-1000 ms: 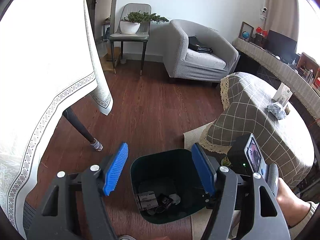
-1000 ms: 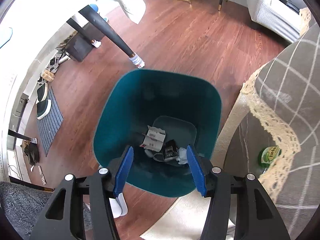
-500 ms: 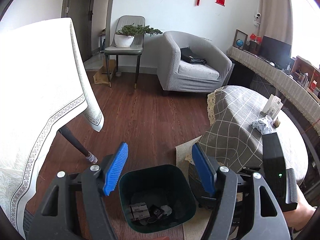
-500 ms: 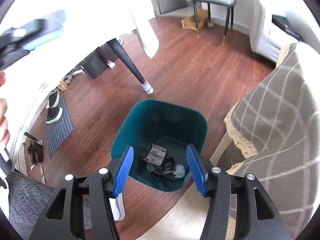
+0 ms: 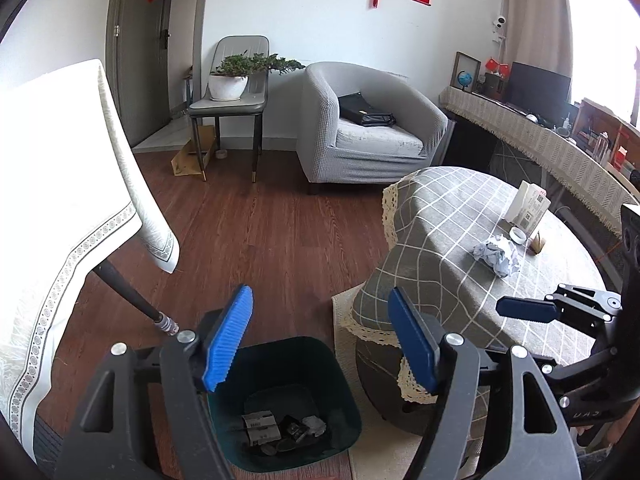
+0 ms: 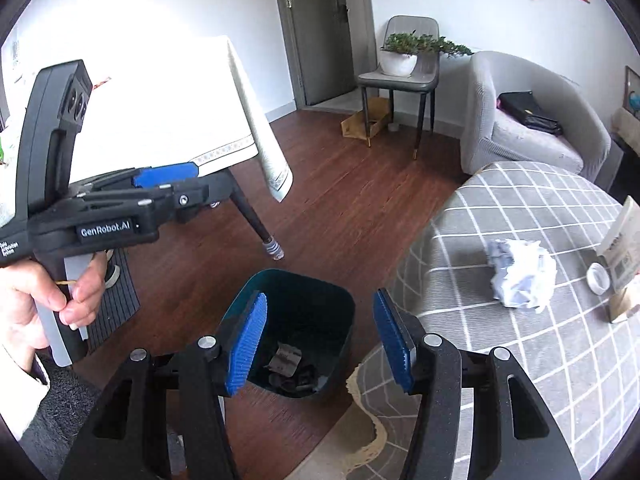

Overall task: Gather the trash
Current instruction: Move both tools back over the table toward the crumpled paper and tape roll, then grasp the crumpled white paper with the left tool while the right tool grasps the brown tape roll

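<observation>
A dark teal trash bin stands on the wood floor beside the round checked table. Several scraps lie in its bottom. A crumpled white paper ball lies on the table. My left gripper is open and empty above the bin. My right gripper is open and empty above the bin's right edge; the paper ball lies to its right.
A white-clothed table with a dark leg stands at the left. A small white dish and a card stand sit near the paper ball. A grey armchair and a chair with a plant stand at the back.
Both grippers have risen and tilted up from over the bin. The table top and the paper ball have come into view. Both stay open.
</observation>
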`<state>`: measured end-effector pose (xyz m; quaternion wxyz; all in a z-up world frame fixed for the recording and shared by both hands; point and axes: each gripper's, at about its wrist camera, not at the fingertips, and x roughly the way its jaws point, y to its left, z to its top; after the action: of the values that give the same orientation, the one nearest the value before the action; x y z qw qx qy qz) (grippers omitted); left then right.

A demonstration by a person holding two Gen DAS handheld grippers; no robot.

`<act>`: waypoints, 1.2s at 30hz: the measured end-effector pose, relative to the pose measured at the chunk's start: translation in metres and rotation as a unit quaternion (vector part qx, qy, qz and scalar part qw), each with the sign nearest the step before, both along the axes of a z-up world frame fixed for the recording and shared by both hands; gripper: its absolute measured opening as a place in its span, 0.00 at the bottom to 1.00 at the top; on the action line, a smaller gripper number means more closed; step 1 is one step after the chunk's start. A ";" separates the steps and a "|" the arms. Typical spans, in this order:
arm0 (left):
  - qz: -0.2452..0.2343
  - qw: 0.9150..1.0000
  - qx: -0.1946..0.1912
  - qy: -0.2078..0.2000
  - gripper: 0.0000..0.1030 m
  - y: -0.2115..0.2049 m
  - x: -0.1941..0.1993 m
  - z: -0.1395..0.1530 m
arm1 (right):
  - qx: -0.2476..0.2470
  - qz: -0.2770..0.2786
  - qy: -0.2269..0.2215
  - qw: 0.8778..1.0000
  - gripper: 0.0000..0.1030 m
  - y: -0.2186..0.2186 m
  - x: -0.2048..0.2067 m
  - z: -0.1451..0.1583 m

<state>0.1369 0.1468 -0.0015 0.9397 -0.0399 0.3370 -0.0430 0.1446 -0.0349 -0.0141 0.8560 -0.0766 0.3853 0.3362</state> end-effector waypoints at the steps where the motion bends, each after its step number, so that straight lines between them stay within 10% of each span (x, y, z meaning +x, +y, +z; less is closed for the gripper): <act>1: -0.005 1.000 0.000 0.000 0.74 -0.006 0.001 0.000 | 0.002 -0.006 -0.004 1.000 0.55 -0.005 0.000 0.003; 36: -0.133 0.991 0.000 0.024 0.89 -0.195 0.089 -0.029 | -0.015 -0.147 -0.027 0.989 0.73 -0.207 0.050 0.014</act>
<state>0.2256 -0.0482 -0.0307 0.9174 0.0042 0.3615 -0.1663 0.1947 -0.2419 -0.0003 0.9051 -0.0411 0.3737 0.1986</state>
